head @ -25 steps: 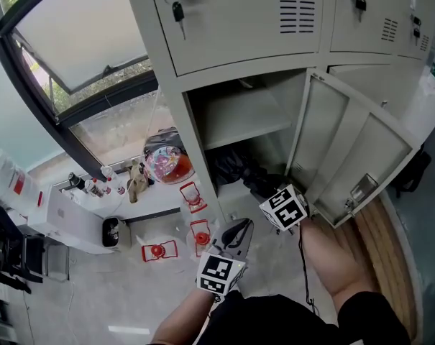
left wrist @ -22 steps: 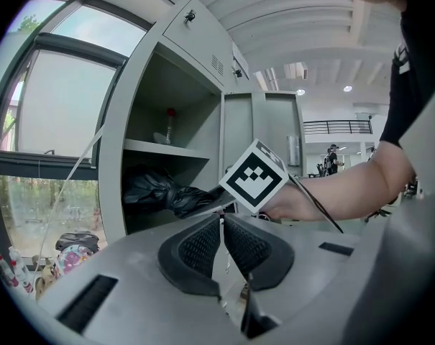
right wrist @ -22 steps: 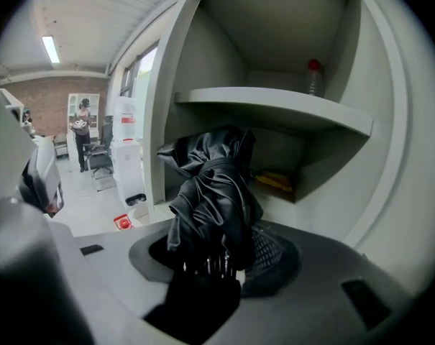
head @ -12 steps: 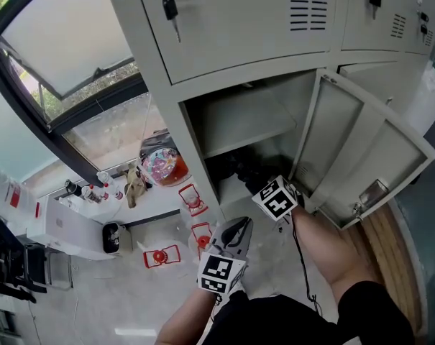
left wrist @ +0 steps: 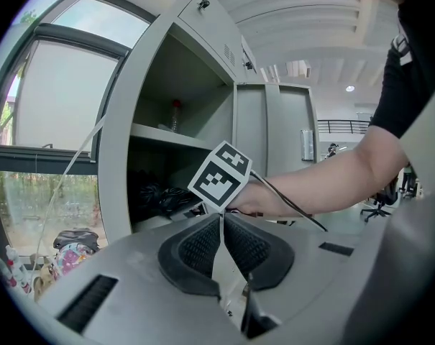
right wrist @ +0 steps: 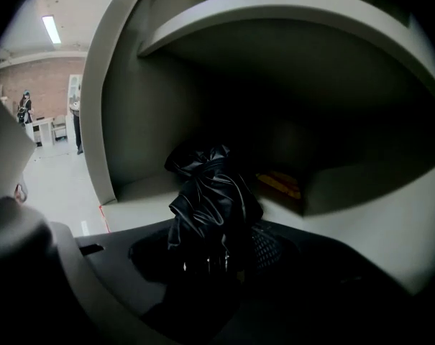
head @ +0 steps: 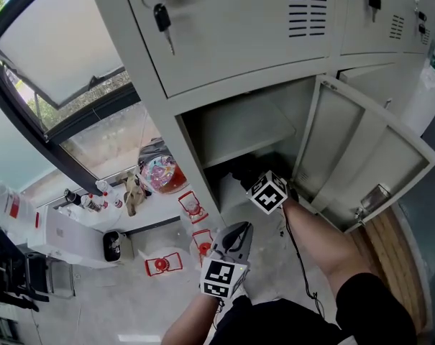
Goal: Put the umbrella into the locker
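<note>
The locker (head: 224, 56) stands open, its door (head: 361, 157) swung right. The black folded umbrella (right wrist: 210, 192) is clamped in the right gripper (right wrist: 217, 254) at the mouth of the lower compartment, under the shelf (head: 249, 124). It is best carried deeper and set down flat before release, clear of the door's sweep. The left gripper (left wrist: 221, 228) is held closed and empty outside.

No words or numbers can be read anywhere (the marker cube (head: 267, 192) shows only black-and-white squares)
</note>
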Demonstrator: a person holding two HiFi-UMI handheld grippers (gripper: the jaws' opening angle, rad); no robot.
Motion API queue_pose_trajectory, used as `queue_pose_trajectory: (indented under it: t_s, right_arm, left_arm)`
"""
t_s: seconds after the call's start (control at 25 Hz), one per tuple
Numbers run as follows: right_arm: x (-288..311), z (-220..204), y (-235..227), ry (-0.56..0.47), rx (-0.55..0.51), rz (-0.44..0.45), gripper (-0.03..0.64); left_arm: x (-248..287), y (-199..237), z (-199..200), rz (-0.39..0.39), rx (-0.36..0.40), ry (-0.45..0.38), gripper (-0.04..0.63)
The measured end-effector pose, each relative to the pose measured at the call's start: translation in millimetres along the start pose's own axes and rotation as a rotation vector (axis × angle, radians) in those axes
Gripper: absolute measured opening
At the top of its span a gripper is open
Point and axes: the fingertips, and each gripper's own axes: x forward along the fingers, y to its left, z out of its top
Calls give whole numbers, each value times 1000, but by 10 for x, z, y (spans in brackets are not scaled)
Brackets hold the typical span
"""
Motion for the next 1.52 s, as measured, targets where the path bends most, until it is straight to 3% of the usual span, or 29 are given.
queue_pose_trajectory:
  t_s: [0.44,0.92,1.52]
  right_arm:
    - [295,-56,-77,47,-42,-2,249]
    - [379,-70,-85,70,-37,68,258]
    - [243,34,-163,-9,-74,-47,359]
  left_arm:
    - [15,64,-49,5,-1,21,26]
    - [42,20,-99,-1,-2,36,26]
    - [-27,-53,-82,5,2,32,26]
